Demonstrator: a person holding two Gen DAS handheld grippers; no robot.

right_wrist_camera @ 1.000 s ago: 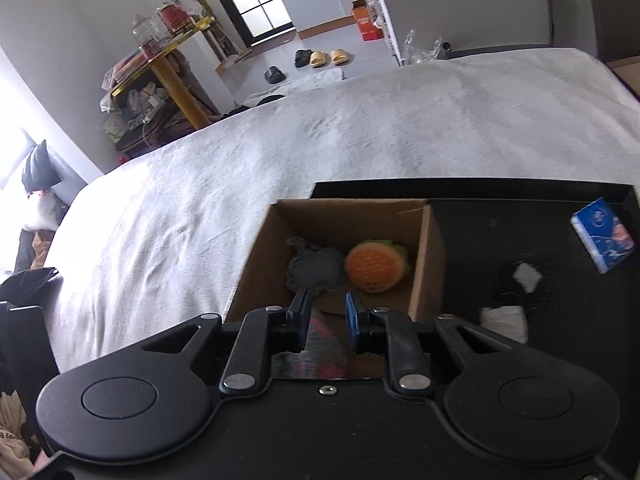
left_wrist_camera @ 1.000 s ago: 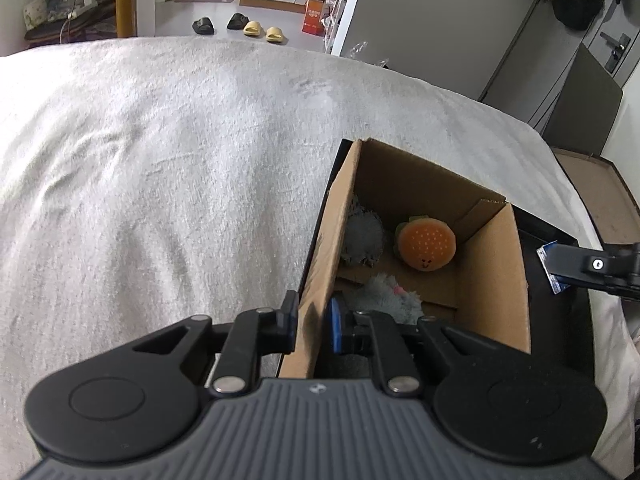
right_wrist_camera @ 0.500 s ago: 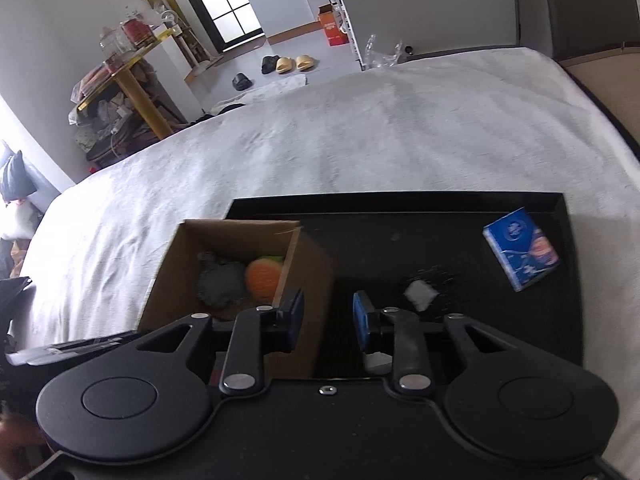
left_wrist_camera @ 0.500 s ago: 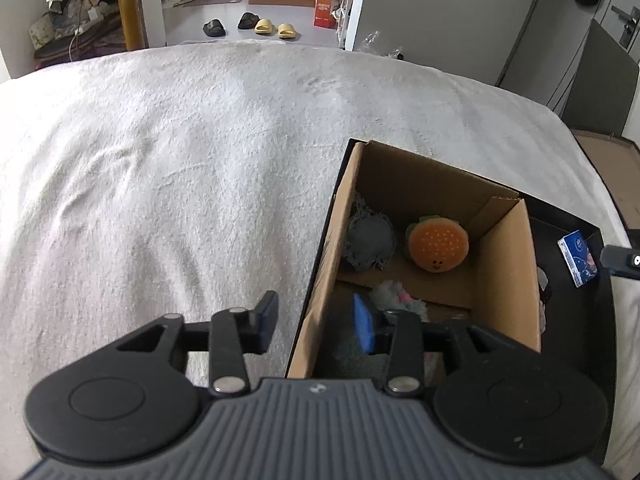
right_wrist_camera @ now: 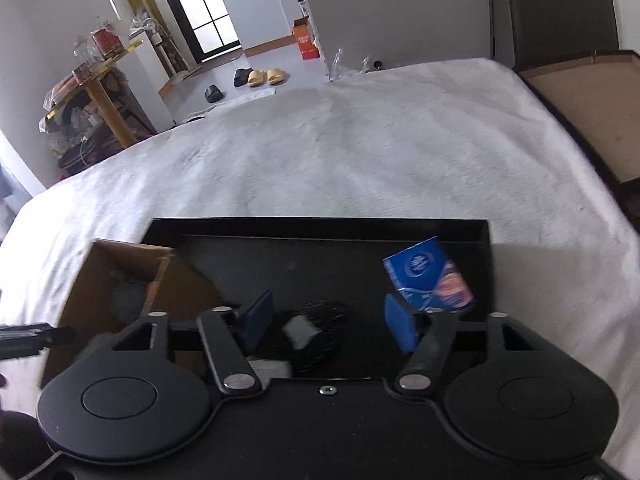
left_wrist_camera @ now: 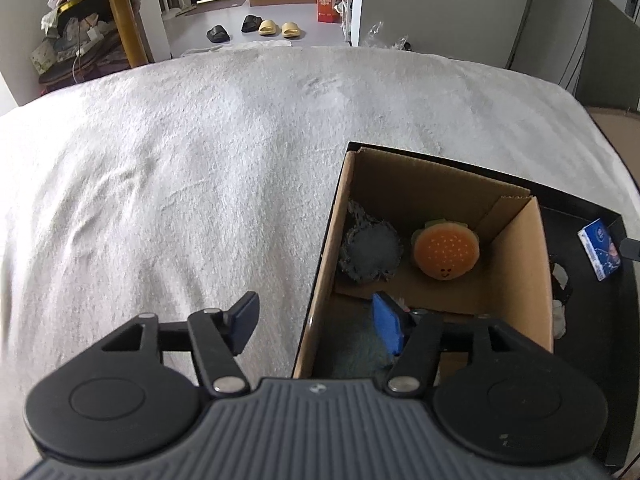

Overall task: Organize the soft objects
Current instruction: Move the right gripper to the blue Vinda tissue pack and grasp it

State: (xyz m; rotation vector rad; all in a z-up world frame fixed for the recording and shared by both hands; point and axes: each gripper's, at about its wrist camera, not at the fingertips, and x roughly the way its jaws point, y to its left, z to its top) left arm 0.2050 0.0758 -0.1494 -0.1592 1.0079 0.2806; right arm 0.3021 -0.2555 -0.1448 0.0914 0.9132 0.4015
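The left gripper (left_wrist_camera: pixel 316 322) sits at the bottom of its own picture. Its two fingers are spread far apart, with nothing between them. The left finger (left_wrist_camera: pixel 244 322) is dark and points up and a little right. The right finger has a blue pad (left_wrist_camera: pixel 386 328) on it.

The right gripper (right_wrist_camera: pixel 328 322) also fills the bottom of its picture. Its fingers are wide apart too and hold nothing. A bit of the left gripper pokes in at the left edge of that picture.
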